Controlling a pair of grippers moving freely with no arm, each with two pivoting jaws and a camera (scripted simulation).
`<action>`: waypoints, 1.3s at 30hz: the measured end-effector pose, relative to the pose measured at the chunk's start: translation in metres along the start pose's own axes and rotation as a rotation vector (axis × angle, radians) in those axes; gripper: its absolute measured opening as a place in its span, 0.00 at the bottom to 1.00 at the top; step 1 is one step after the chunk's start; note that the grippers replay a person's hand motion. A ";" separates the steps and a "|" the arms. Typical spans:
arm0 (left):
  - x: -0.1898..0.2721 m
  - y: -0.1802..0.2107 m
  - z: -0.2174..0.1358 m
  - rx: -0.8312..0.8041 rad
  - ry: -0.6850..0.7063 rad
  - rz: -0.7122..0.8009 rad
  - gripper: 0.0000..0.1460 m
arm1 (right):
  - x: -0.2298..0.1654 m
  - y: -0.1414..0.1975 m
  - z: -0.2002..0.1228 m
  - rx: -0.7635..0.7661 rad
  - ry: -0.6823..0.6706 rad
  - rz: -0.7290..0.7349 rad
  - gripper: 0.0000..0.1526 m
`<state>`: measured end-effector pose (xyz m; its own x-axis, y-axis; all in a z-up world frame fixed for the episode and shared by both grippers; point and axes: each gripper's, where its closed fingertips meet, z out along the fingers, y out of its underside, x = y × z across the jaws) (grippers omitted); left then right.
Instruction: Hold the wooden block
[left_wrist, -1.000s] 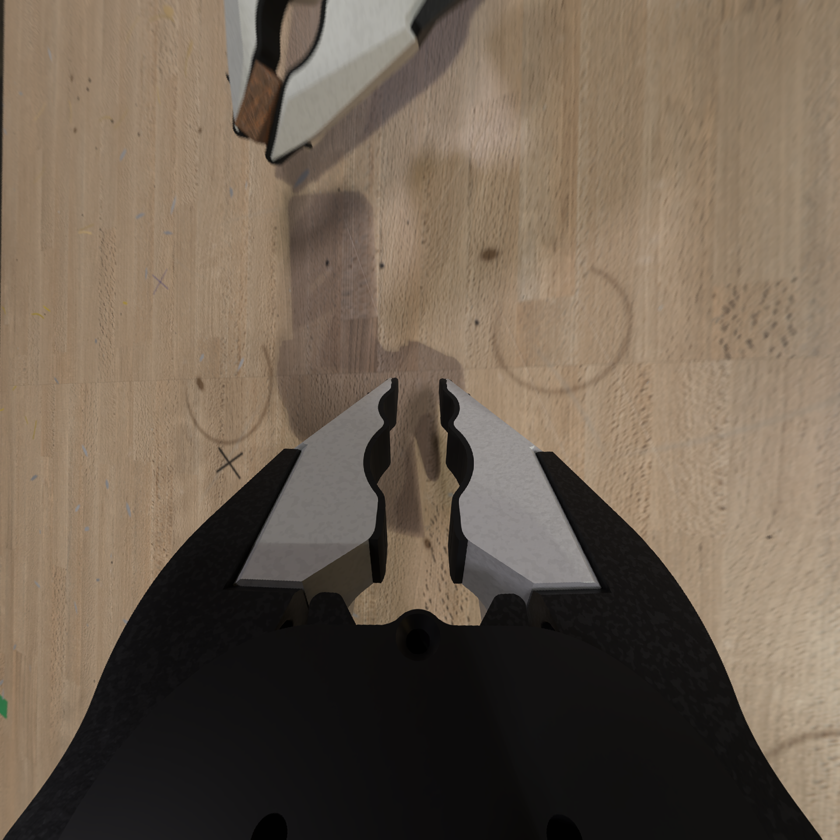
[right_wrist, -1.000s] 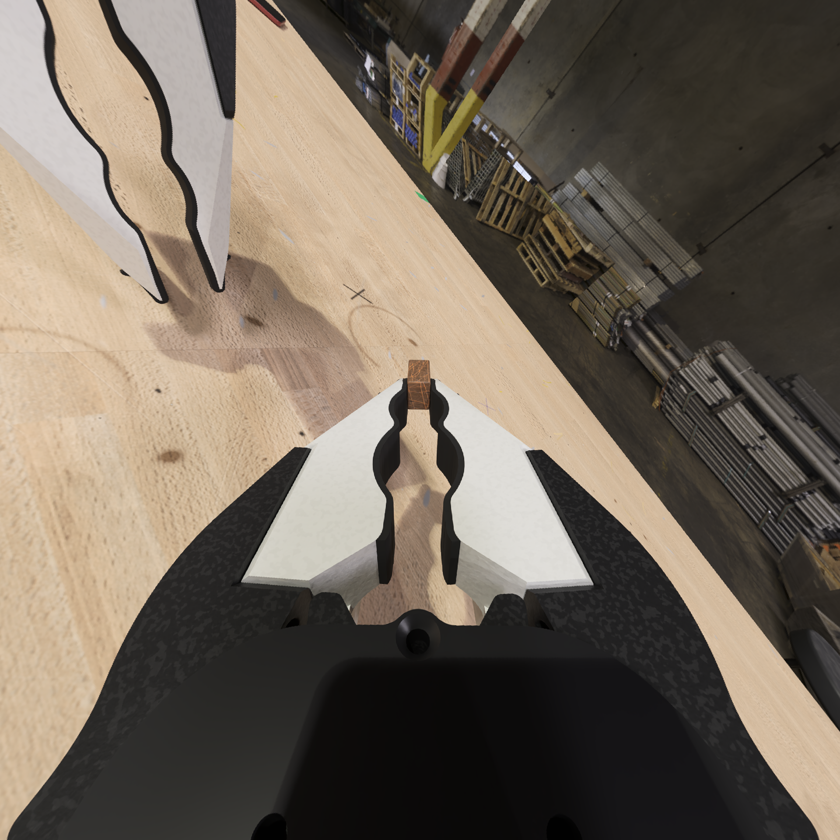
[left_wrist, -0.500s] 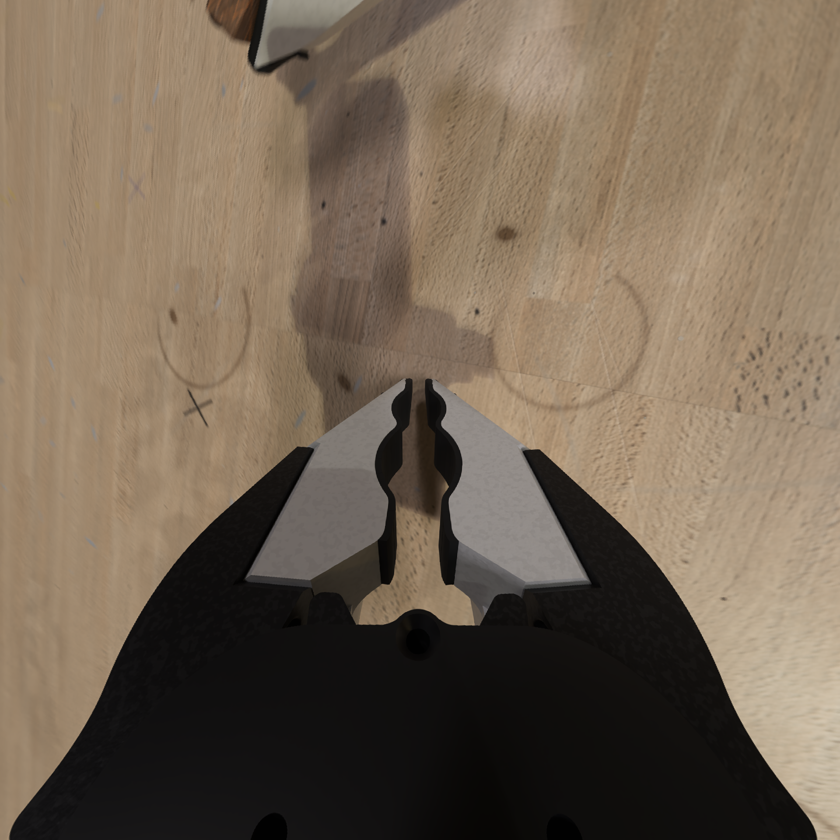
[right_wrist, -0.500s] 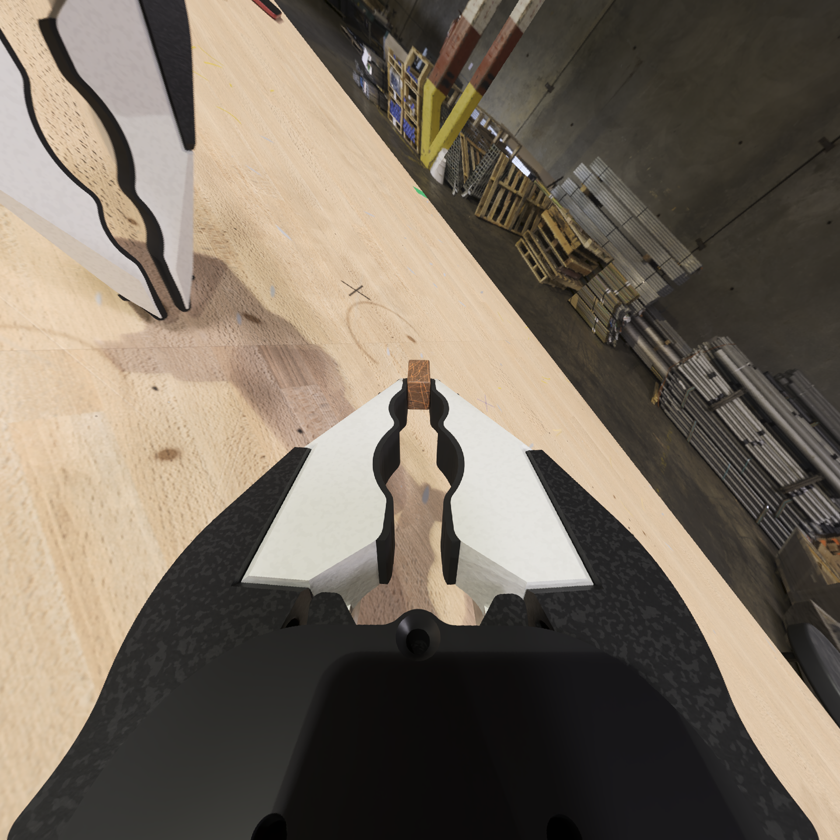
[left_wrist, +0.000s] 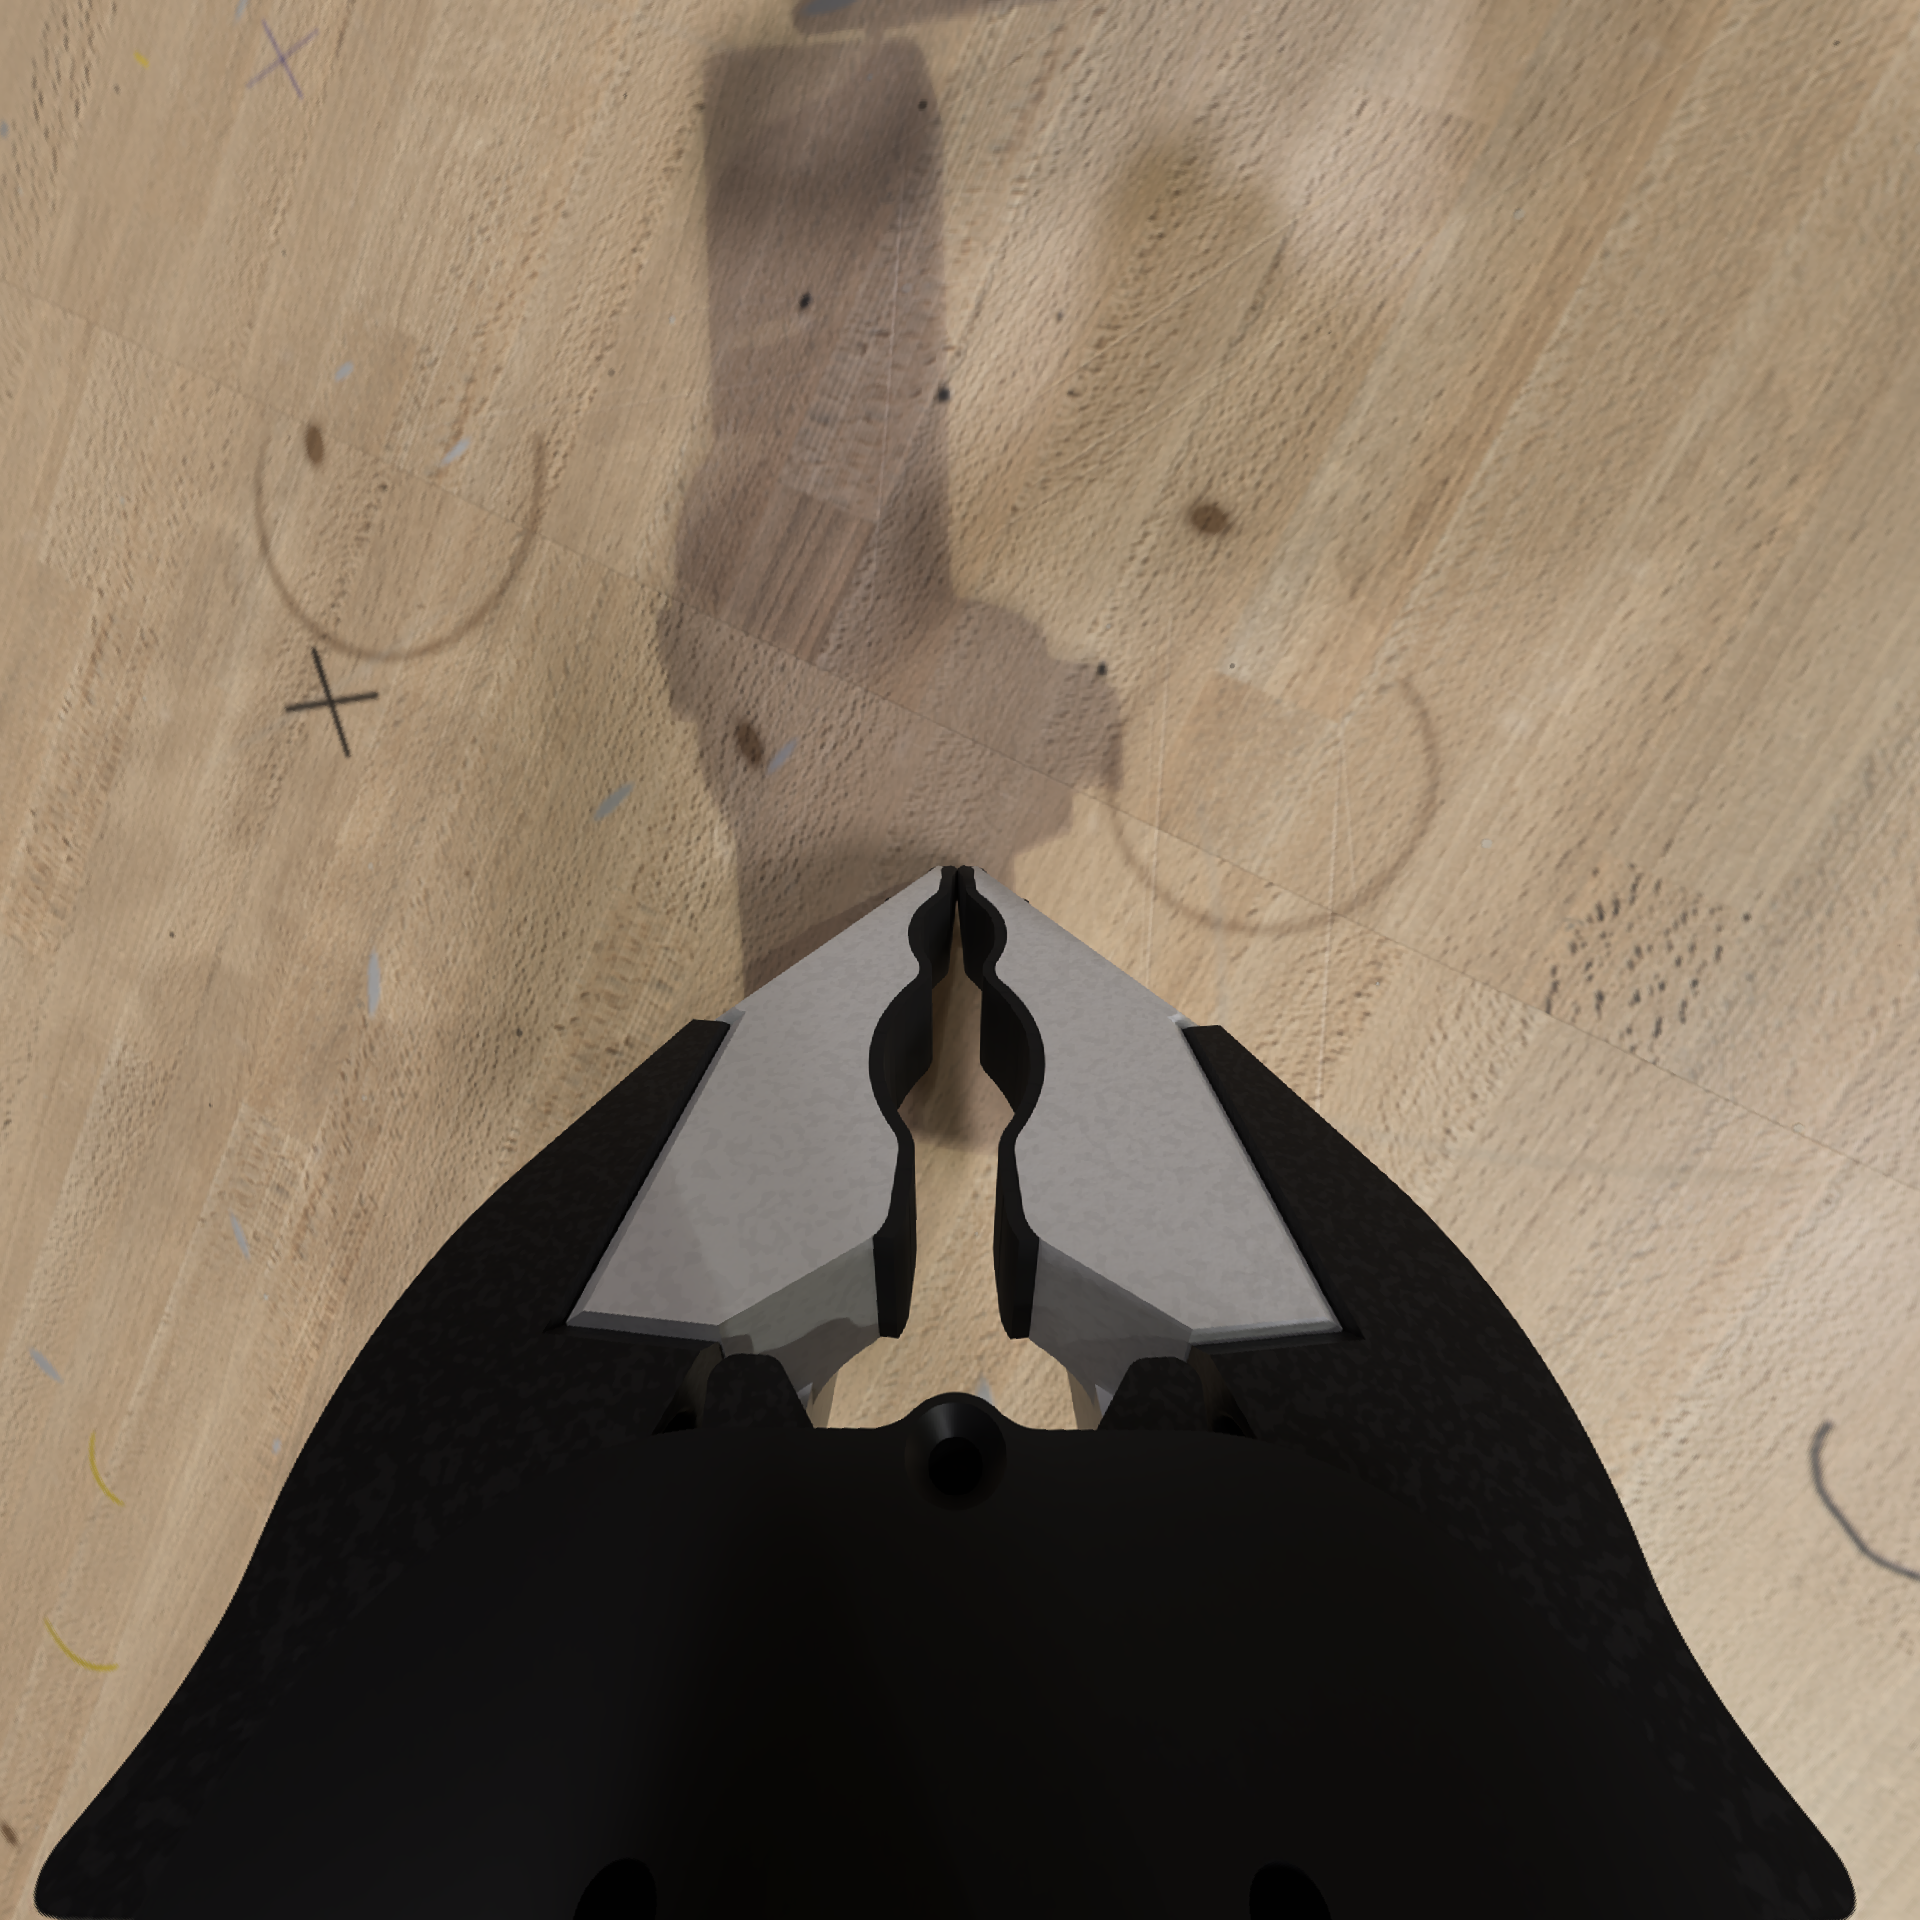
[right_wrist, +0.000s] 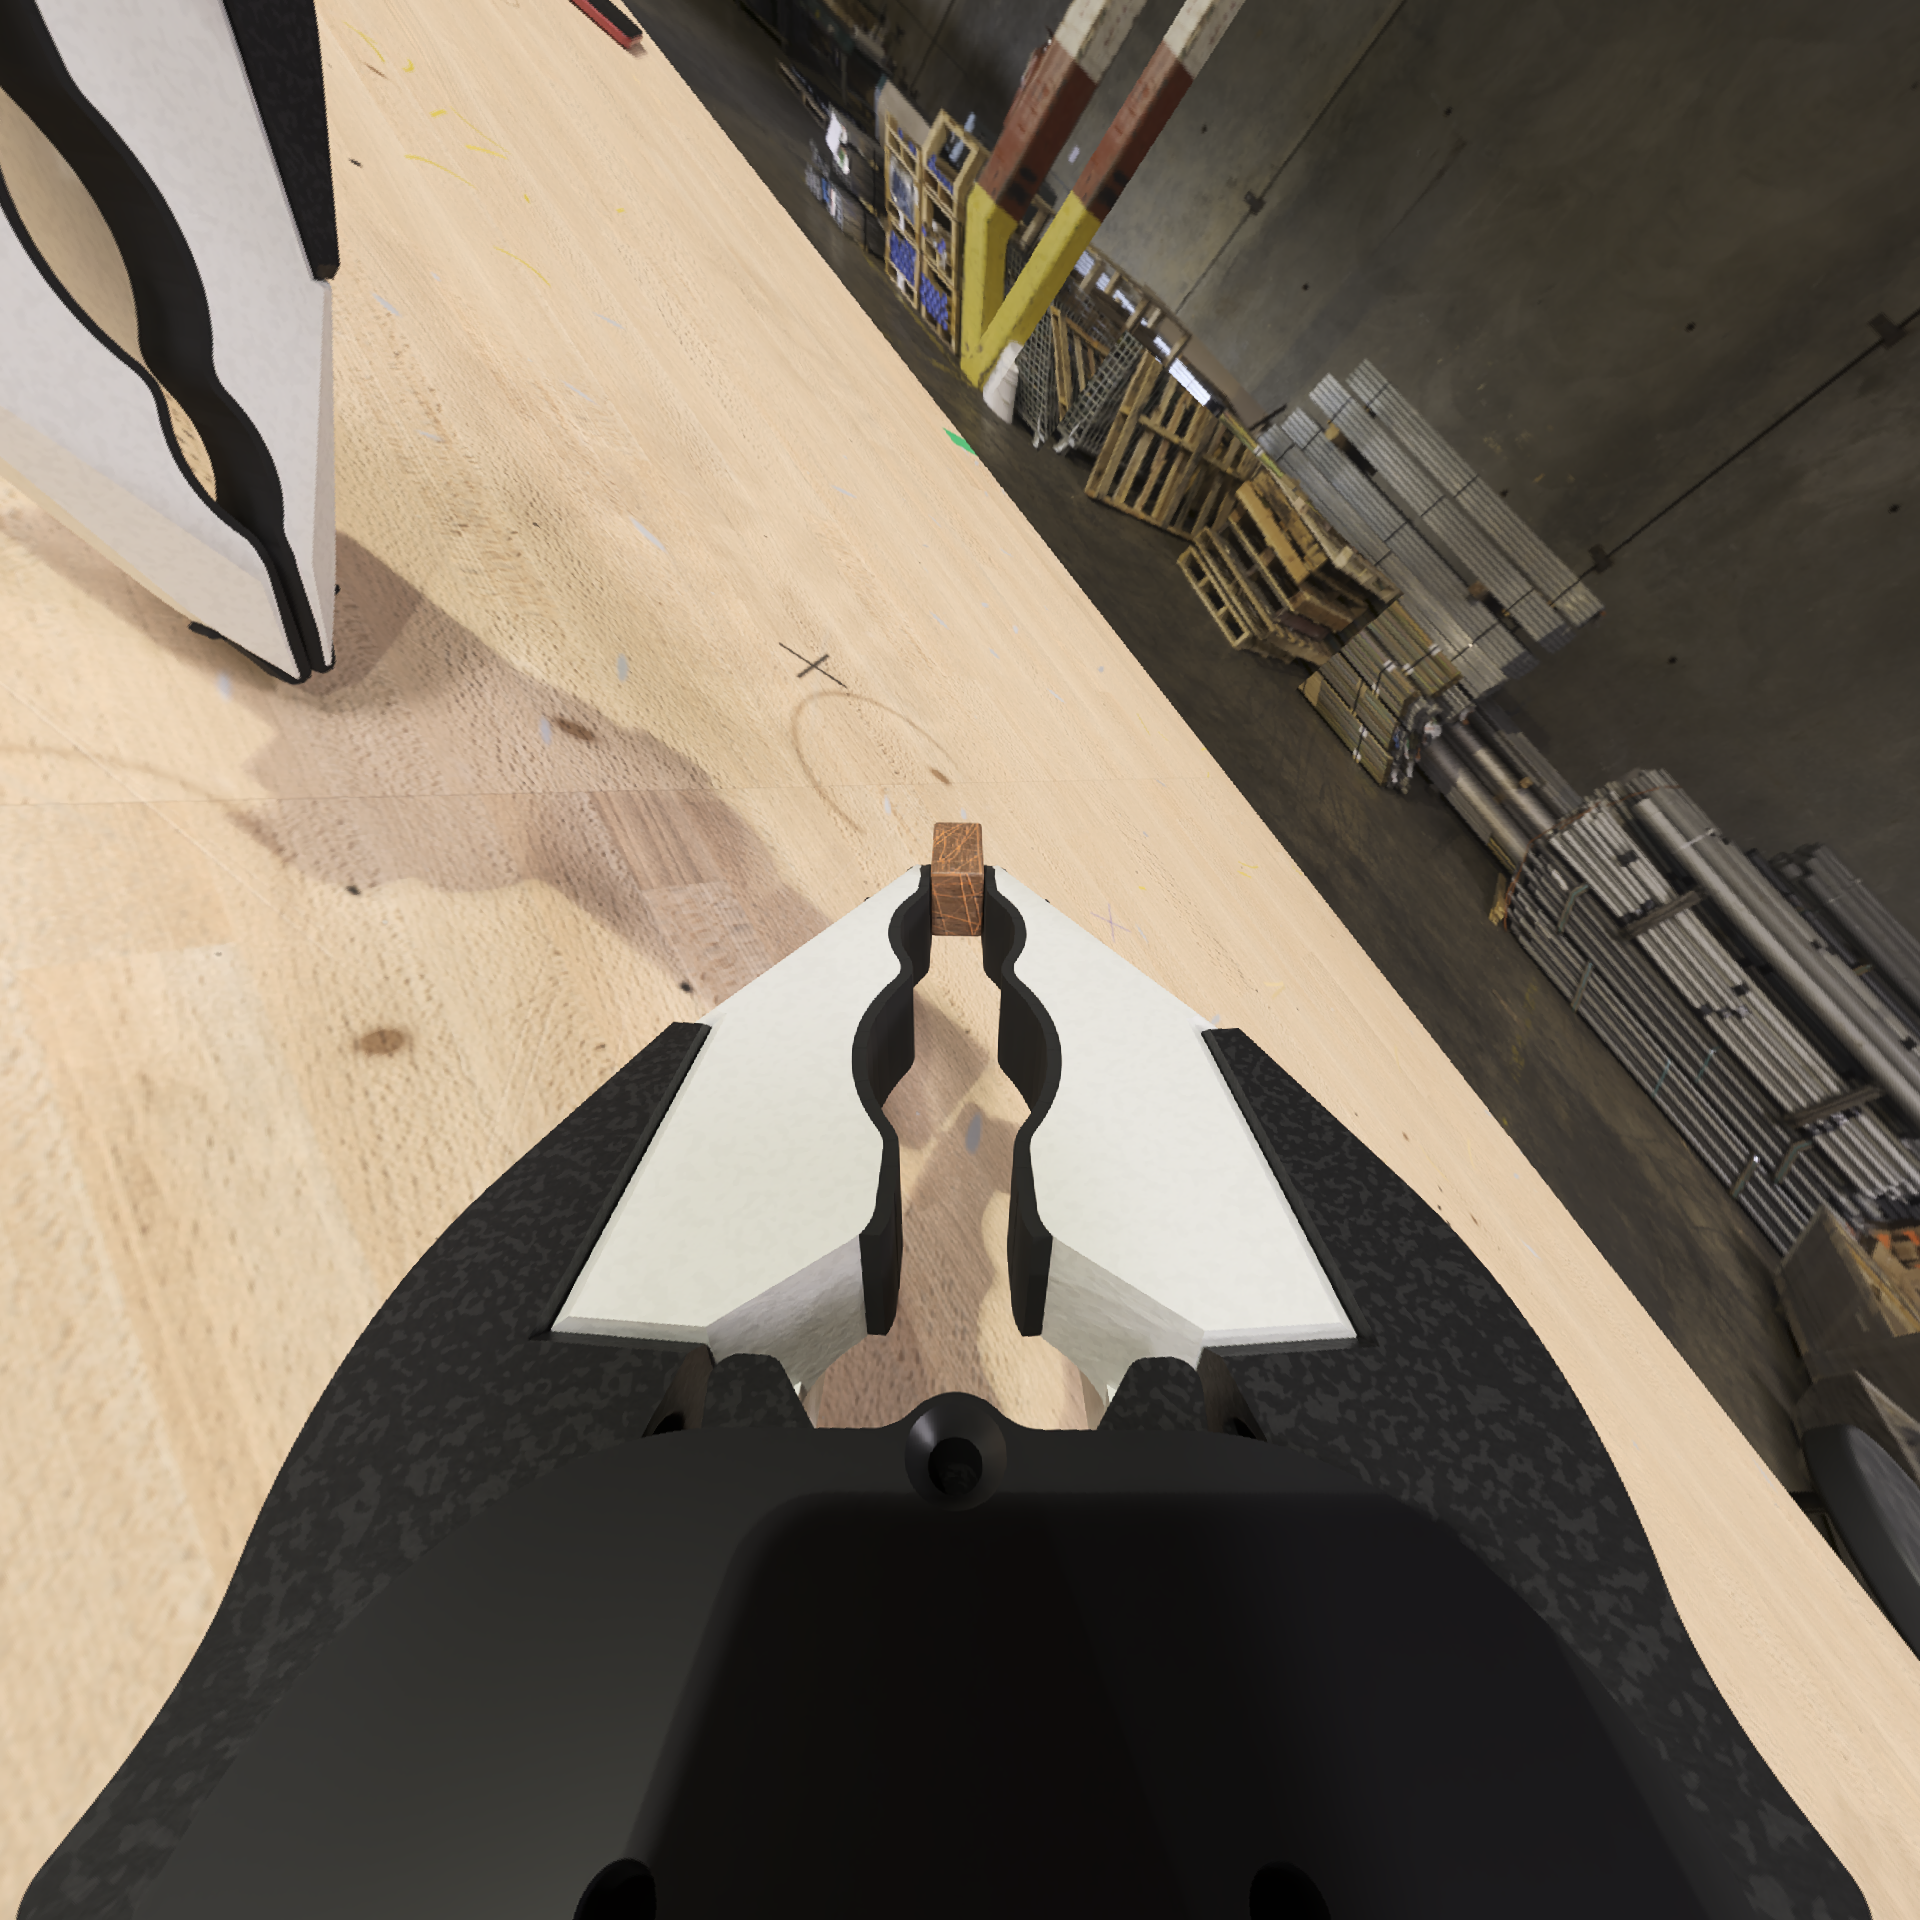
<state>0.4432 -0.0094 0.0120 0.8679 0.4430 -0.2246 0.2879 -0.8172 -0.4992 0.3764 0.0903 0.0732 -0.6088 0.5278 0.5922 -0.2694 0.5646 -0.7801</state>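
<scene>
A small brown wooden block (right_wrist: 957, 878) is pinched between the fingertips of my right gripper (right_wrist: 957, 894), which is shut on it and holds it above the light wooden table (right_wrist: 520, 520). My left gripper (left_wrist: 954, 878) is shut and empty, with its fingertips touching, pointing down at the table (left_wrist: 1455, 312). It also shows in the right wrist view (right_wrist: 301, 655) at the upper left, hanging close over the table with its tips together. The block is not in the left wrist view.
The table's edge (right_wrist: 1195, 831) runs diagonally to the right of my right gripper. Beyond it, lower down, lie wooden pallets (right_wrist: 1195, 447) and bundles of metal pipes (right_wrist: 1714, 987). Pencil circles and an X mark (left_wrist: 332, 707) are drawn on the table.
My left gripper has closed fully and turned, and the right gripper with the block has slid out of its view. My right gripper has kept still with the block.
</scene>
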 end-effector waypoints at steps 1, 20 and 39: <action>-0.001 0.001 0.000 -0.007 0.003 -0.009 0.00 | 0.000 0.000 0.000 -0.001 0.001 -0.001 0.05; -0.005 0.005 -0.013 -0.045 0.061 -0.029 0.02 | 0.000 0.001 -0.001 -0.005 -0.002 -0.004 0.05; -0.007 0.029 -0.016 -0.088 0.248 0.439 0.00 | 0.001 0.001 -0.001 -0.004 -0.005 0.003 0.05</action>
<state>0.4518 -0.0419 0.0129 0.9815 -0.0415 -0.1869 -0.1020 -0.9394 -0.3273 0.3759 0.0918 0.0728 -0.6133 0.5267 0.5886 -0.2647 0.5651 -0.7814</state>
